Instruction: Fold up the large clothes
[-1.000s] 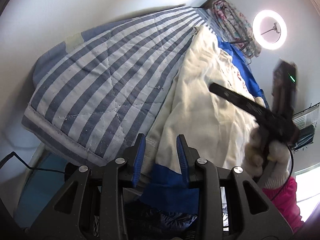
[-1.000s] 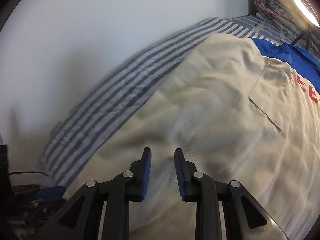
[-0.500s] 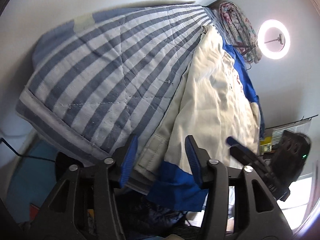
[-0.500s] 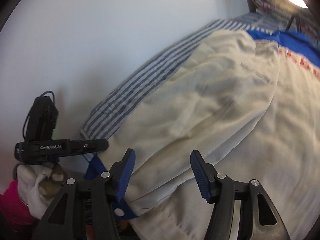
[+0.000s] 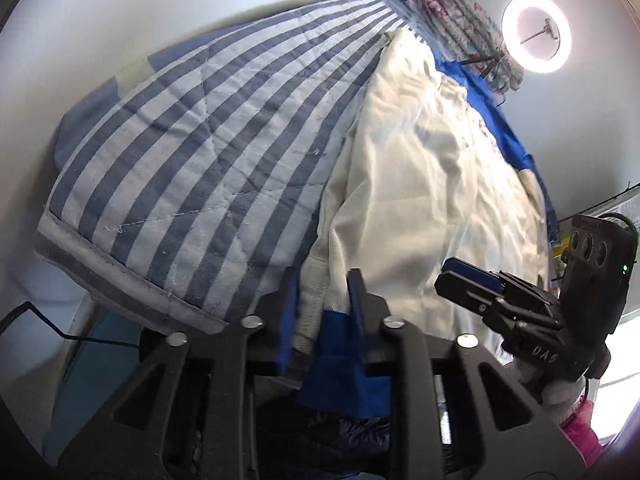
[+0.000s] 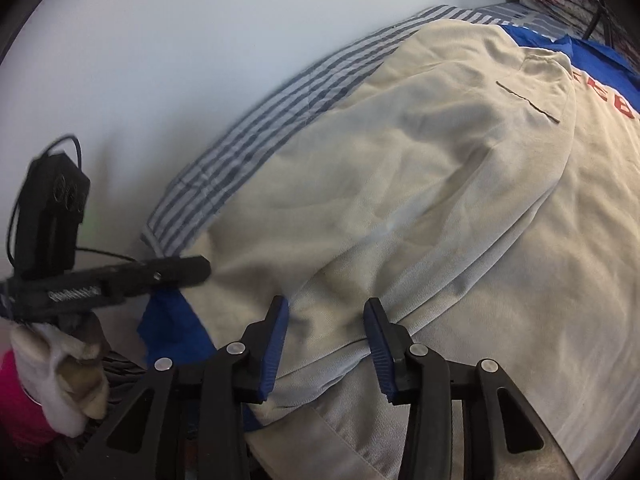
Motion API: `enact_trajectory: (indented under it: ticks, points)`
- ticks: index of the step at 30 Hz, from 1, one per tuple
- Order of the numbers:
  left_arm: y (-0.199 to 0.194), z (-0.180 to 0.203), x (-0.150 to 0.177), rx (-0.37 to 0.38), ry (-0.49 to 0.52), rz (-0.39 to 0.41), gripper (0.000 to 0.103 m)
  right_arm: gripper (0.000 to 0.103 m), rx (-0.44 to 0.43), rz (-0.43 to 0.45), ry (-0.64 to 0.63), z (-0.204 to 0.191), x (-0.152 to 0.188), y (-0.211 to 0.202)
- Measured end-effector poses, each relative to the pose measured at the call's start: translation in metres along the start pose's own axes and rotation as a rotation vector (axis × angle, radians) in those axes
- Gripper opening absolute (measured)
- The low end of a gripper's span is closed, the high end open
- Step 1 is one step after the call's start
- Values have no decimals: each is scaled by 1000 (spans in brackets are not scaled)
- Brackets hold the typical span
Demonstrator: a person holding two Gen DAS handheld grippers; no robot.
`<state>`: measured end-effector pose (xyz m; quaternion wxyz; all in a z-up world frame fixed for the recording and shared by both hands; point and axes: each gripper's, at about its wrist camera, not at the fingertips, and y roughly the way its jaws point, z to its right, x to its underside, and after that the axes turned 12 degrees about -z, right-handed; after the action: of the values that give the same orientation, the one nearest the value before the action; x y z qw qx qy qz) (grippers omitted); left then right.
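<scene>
Two tongs closing at frame btm: left tongs (image 5: 322,304) pinching cream jacket (image 5: 420,184) hem; right tongs (image 6: 326,336) wider, straddling jacket fold, w/ striped quilt (image 5: 192,152) upper left.

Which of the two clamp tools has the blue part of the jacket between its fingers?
The left gripper: its jaws are closing around the blue-and-ribbed hem corner of the cream jacket. The right gripper, also closing, straddles only plain cream cloth.

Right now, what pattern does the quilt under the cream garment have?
The quilt has blue-grey and pale stripes; the left wrist view shows it best.
</scene>
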<state>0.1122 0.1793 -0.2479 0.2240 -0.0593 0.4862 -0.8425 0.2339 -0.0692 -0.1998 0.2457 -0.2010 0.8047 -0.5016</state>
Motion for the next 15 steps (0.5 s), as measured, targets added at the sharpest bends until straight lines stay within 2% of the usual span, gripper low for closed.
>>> enact_trajectory:
  ticks: [3, 5, 7, 11, 15]
  points:
    - [-8, 12, 4, -10, 43, 39, 17, 43, -2, 36, 13, 2, -6, -16]
    - [-14, 27, 8, -23, 101, 67, 17, 63, 5, 50, 23, 1, -9, -25]
    - [-18, 40, 11, -41, 148, 90, 16, 71, 21, 67, 35, -1, -19, -31]
    - [-21, 53, 13, -26, 180, 101, 14, 71, 15, 70, 68, 1, -46, -34]
    - [-21, 59, 13, -7, 183, 98, 12, 72, -13, 32, 105, -1, -74, -23]
